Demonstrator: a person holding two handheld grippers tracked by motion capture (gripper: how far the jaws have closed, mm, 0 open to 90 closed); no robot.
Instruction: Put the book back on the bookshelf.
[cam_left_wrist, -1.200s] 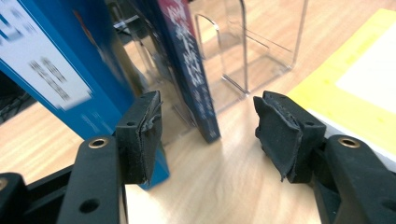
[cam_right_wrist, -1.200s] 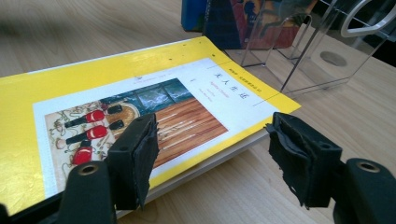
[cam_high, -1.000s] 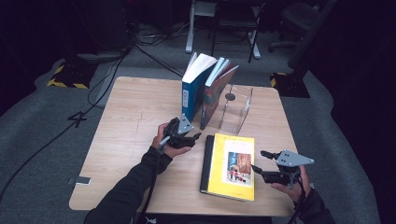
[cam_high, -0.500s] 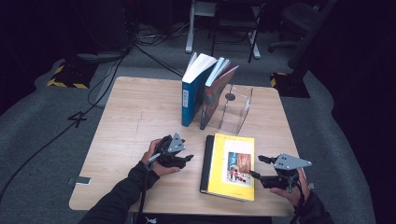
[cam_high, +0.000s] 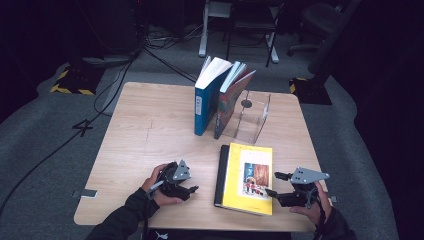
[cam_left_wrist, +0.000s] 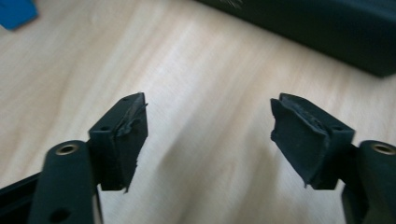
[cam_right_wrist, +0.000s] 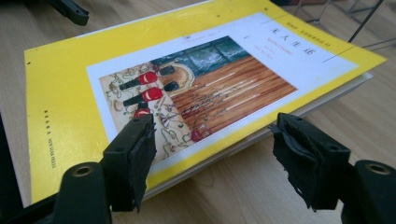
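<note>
Two grippers sit low at the desk's (cam_high: 140, 130) near edge, either side of the yellow book (cam_high: 247, 177), which lies flat, cover up. The left gripper (cam_high: 192, 190) hovers just beside the book's dark spine, its fingers (cam_left_wrist: 123, 140) spread wide over bare wood. The right gripper (cam_high: 272, 185) points at the book's other long edge, fingers (cam_right_wrist: 135, 158) wide, one over the cover, holding nothing.
</note>
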